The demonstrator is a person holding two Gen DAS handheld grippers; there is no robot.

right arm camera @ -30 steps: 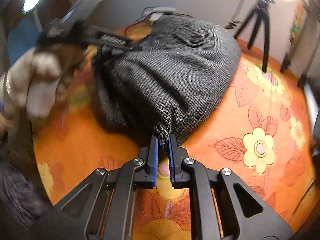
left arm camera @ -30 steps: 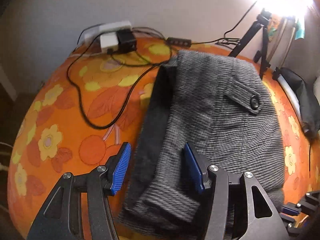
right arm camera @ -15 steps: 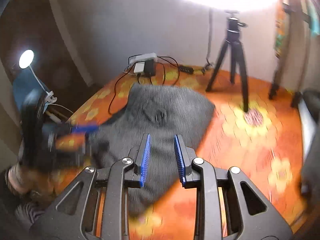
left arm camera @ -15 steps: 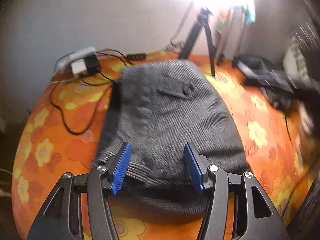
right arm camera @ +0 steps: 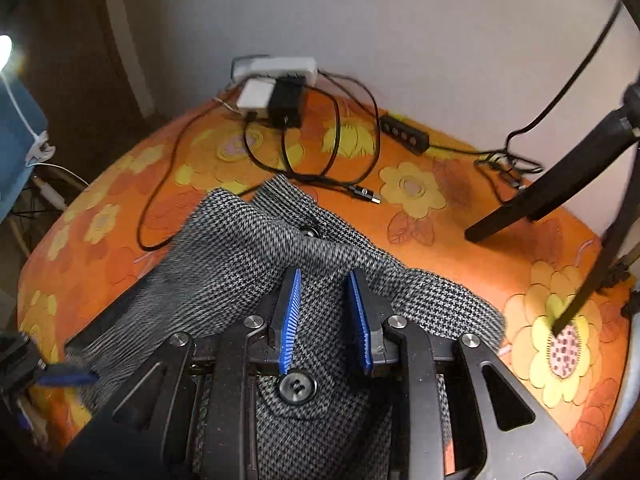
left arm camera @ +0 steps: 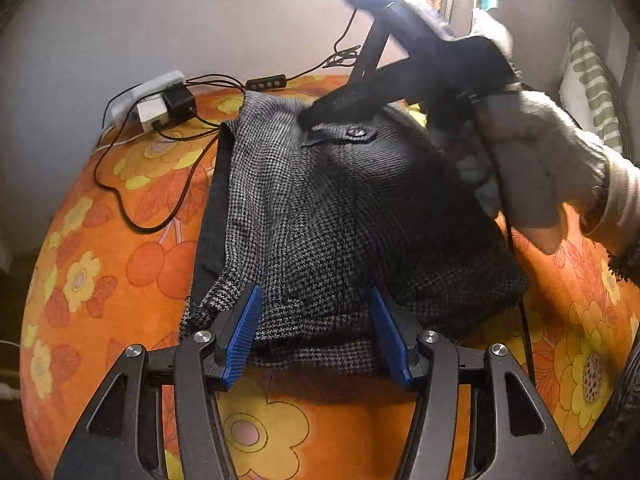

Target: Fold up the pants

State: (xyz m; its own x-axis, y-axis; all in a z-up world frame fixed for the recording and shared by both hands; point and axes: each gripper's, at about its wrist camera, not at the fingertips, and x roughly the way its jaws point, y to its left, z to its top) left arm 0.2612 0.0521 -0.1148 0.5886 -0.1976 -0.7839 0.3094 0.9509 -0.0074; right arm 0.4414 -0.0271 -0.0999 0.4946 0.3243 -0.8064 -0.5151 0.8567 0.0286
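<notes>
Pants (left arm camera: 340,208) lie folded on the orange cloth (left arm camera: 120,216); both your grippers, left (left arm camera: 316,336) and right (right arm camera: 326,316), gape empty over them — soft, thick weave, so pinch a doubled edge.

Left gripper (left arm camera: 316,332): low at the near edge of the table, jaws spread wide, blue pads (left arm camera: 240,336) apart, nothing clamped between them.

Right gripper (right arm camera: 326,316): further in over the table, tilted downward, jaws parted by a moderate gap, nothing pinched.

Right hand (left arm camera: 540,172): gloved, wrapped around the right gripper's handle, wrist entering from the right.
</notes>
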